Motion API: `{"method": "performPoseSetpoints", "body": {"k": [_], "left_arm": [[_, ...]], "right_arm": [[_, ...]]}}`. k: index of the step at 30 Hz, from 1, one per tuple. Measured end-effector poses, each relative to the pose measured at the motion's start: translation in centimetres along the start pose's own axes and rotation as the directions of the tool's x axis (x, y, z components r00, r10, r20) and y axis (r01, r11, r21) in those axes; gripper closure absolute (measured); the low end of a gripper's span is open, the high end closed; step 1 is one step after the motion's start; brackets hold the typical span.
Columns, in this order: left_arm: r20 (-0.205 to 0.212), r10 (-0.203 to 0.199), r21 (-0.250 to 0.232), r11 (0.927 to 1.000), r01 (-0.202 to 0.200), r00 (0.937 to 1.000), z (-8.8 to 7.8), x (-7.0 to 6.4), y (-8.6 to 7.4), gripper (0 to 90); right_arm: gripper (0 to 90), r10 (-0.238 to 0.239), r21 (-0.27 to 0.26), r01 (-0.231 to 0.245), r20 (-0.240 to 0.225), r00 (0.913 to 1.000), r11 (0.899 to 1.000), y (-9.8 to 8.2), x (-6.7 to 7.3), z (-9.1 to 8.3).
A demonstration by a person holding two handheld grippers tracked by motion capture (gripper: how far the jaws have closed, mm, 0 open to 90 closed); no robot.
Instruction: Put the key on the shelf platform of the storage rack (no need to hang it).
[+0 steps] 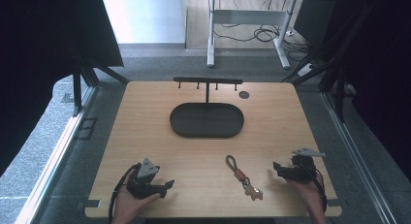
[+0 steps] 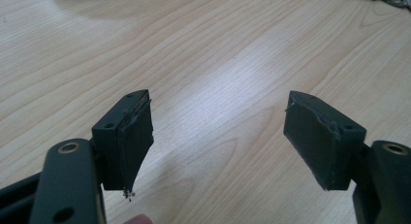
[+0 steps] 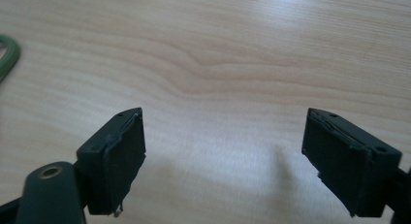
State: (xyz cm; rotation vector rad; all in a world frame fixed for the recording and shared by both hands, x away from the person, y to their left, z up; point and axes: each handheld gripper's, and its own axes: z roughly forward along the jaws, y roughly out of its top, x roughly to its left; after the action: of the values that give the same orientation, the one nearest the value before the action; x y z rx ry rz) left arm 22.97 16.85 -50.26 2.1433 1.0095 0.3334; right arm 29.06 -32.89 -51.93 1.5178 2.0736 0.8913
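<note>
- Keychain point(image 1: 244, 177): light, floppy cord loop, small metal clip, dangling charm; lies near side of tray point(image 1: 180, 129).
- Hold: cord loop.
- My left tool point(image 1: 167, 185), right tool point(image 1: 276, 168): both released, empty.

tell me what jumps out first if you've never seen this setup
The dark oval tray sits mid-table with a black T-shaped hook rack rising at its far edge. Nearer the person, a keychain with a green cord loop lies between the left gripper and right gripper, both open and empty.
</note>
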Motion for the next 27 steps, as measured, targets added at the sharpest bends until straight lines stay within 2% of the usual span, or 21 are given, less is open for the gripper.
{"method": "performPoseSetpoints", "body": {"k": [3,10,17,27], "left_arm": [[0.008,0.015,-0.005,0.9999,-0.015,0.9999,-0.2,-0.4,0.2,26.5],[0.014,0.013,-0.010,0.9999,-0.013,0.9998,-0.4,-0.4,0.0,26.5],[-0.001,-0.001,-0.023,0.9997,0.001,1.0000,-1.0,0.1,0.0,26.5],[-0.003,0.001,-0.022,0.9998,-0.002,1.0000,-1.1,0.0,0.0,26.5]], "right_arm": [[18.7,-0.022,0.001,0.022,-0.013,0.9997,1.000,-0.4,0.4,-0.7],[24.2,-0.013,-0.020,0.012,-0.024,0.9996,1.000,-0.4,0.4,-1.7],[27.2,-0.029,-0.021,0.029,-0.026,0.9992,0.999,-0.4,0.3,-1.9],[30.9,-0.054,-0.001,0.054,-0.046,0.9975,0.999,-0.5,0.2,-2.2]]}}
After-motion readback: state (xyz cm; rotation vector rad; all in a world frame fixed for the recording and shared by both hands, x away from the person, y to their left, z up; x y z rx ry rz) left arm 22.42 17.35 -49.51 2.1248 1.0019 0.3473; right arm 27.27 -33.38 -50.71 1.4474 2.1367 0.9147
